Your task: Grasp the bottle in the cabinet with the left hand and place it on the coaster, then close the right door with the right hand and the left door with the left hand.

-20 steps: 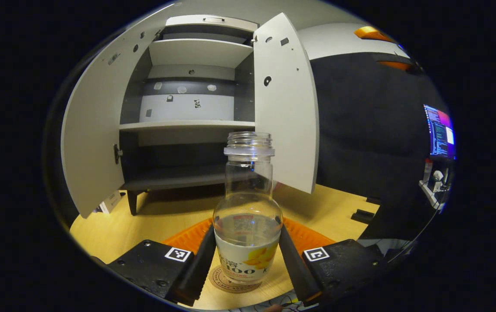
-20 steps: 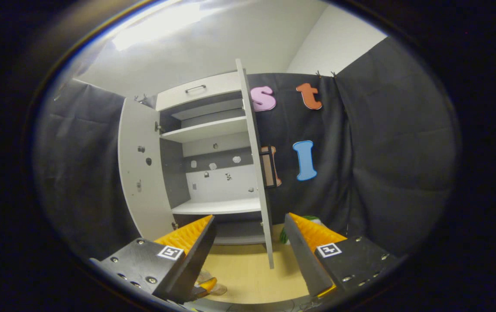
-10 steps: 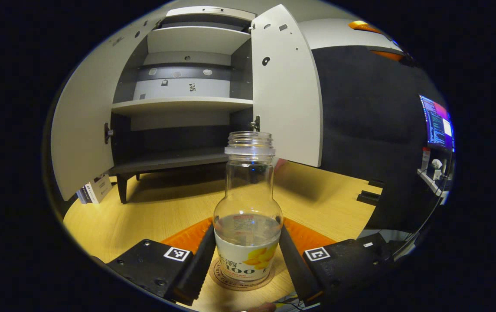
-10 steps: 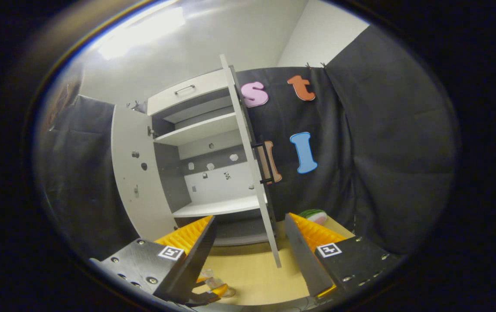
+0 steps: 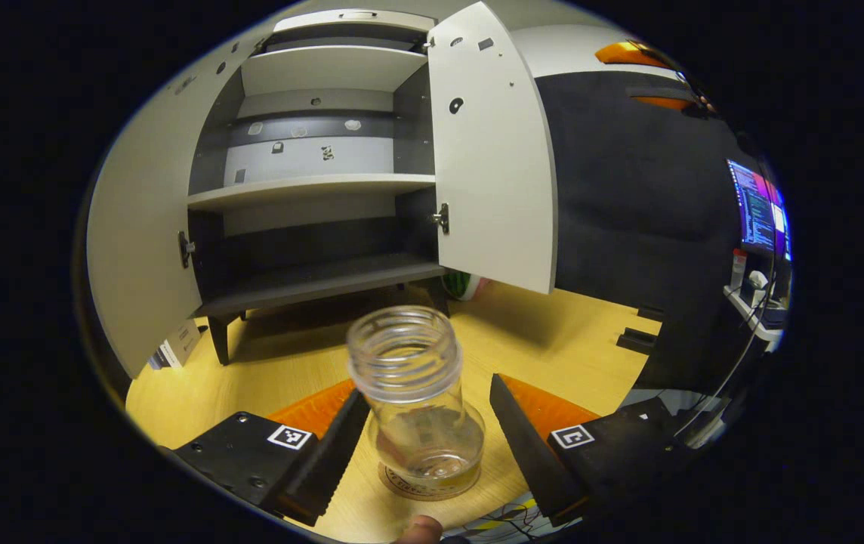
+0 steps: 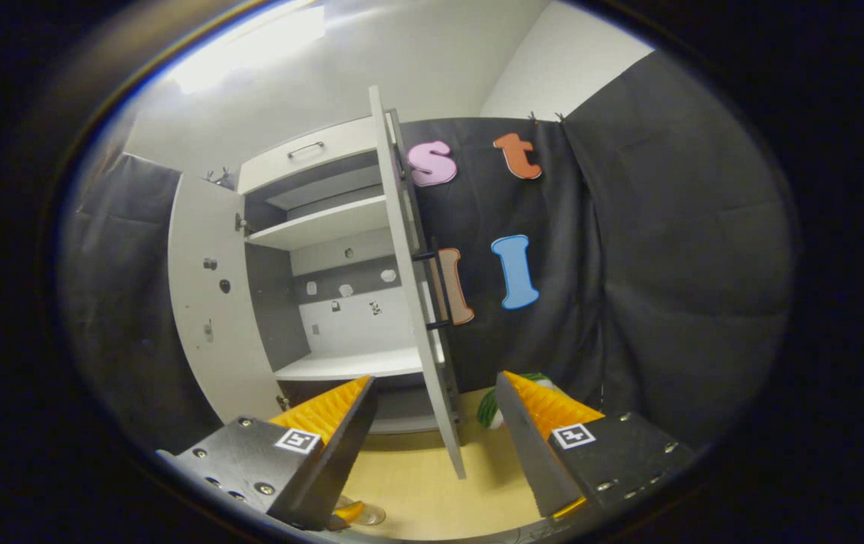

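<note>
A clear, capless bottle point(image 5: 413, 393) with a little liquid stands upright on the round coaster point(image 5: 402, 485) on the wooden table. My left gripper point(image 5: 427, 389) is open and looks down on the bottle, with a gap between each finger and the glass. Behind stands the white cabinet point(image 5: 311, 181), its left door point(image 5: 137, 249) and right door point(image 5: 492, 151) both swung wide. In the right gripper view my right gripper point(image 6: 436, 379) is open and empty, facing the right door's edge point(image 6: 409, 287) and its handle point(image 6: 428, 291). The left door point(image 6: 205, 302) is at the left there.
A green striped thing point(image 5: 458, 285) lies on the table behind the right door. Black blocks point(image 5: 636, 340) sit at the table's right edge, a lit monitor point(image 5: 757, 208) farther right. A box point(image 5: 175, 347) leans beside the cabinet's leg. A fingertip point(image 5: 417, 527) shows at the bottom.
My left gripper has let go of the bottle, opened and risen, so I now look down on its mouth. The right gripper has shifted right relative to the door's edge.
</note>
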Tool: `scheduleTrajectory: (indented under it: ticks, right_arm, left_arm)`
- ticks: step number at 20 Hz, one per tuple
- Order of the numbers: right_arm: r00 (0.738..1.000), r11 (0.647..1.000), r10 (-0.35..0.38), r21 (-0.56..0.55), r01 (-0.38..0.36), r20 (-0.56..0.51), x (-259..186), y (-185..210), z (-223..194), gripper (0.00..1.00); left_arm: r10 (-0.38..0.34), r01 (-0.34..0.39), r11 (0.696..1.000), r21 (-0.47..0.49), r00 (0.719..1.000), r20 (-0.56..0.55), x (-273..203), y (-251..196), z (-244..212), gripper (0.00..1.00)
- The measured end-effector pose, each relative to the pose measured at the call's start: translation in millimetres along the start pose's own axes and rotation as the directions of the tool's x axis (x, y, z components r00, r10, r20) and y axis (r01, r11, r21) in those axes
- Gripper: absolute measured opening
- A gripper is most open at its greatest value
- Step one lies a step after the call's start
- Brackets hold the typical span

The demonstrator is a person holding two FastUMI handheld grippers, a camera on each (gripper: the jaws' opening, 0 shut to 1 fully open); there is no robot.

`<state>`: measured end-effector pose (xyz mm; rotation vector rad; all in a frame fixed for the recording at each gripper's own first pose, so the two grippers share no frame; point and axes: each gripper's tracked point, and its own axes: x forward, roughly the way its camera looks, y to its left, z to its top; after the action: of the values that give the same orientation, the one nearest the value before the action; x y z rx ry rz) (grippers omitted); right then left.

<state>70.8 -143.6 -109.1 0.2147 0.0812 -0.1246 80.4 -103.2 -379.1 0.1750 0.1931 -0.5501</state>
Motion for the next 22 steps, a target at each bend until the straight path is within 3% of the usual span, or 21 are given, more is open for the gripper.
scheduleTrajectory:
  ticks: [2, 8, 9, 14, 17, 19, 22]
  right_arm:
    - [1.000, 0.999, -0.019, -0.029, 0.019, 0.005, 1.8, -15.0, 8.2, 0.96]
    - [0.993, 0.992, -0.106, -0.066, 0.109, 0.056, 31.3, -75.8, 46.6, 0.92]
    - [0.989, 0.989, -0.133, -0.062, 0.137, 0.066, 38.7, -91.9, 55.7, 0.96]
    - [0.979, 0.981, -0.191, 0.048, 0.187, 0.072, 87.6, -139.2, 97.2, 0.95]
    - [0.975, 0.975, -0.216, 0.056, 0.213, 0.055, 120.6, -160.8, 108.9, 0.92]
    - [0.976, 0.977, -0.212, 0.010, 0.212, 0.051, 138.4, -164.4, 109.4, 0.95]
    - [0.983, 0.982, -0.180, -0.052, 0.181, 0.014, 158.0, -144.3, 95.5, 0.95]
  left_arm:
    - [-0.012, 0.012, 1.000, 0.006, 1.000, 0.020, -10.2, 2.2, 23.4, 0.99]
    - [-0.048, 0.050, 0.999, -0.020, 0.996, 0.080, -50.3, 9.8, 103.2, 0.99]
    - [-0.049, 0.051, 0.999, -0.019, 0.995, 0.089, -58.1, 12.9, 116.8, 0.99]
    - [-0.031, 0.038, 0.998, -0.044, 0.991, 0.132, -99.7, 35.0, 177.3, 0.99]
    - [0.033, -0.026, 0.998, -0.055, 0.990, 0.135, -122.0, 60.6, 201.4, 0.99]
    - [0.086, -0.077, 0.995, -0.071, 0.987, 0.134, -137.4, 78.5, 211.6, 0.99]
    - [0.159, -0.146, 0.984, -0.099, 0.977, 0.142, -163.2, 102.6, 222.8, 0.99]
